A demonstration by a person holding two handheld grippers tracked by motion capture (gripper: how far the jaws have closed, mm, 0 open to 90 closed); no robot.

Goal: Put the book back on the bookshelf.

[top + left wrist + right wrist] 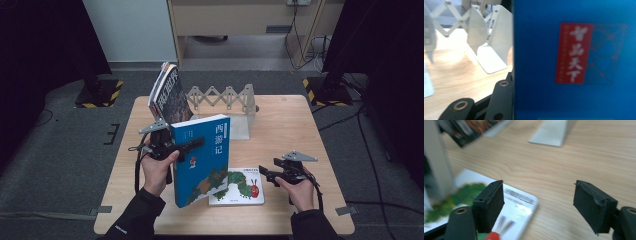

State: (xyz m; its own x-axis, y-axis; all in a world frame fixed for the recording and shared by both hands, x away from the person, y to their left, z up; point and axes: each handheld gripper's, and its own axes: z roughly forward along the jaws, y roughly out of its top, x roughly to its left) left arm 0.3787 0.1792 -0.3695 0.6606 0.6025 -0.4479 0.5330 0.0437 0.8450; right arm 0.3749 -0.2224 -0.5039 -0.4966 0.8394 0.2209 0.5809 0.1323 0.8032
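While left claw (192,145) grips it, blue book (202,160) upright, spine vertical

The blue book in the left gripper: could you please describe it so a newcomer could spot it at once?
On the wooden table, in front of the white folding rack, the left gripper holds the blue book upright. Unlike the flat caterpillar picture book and the leaning dark book, it is blue.
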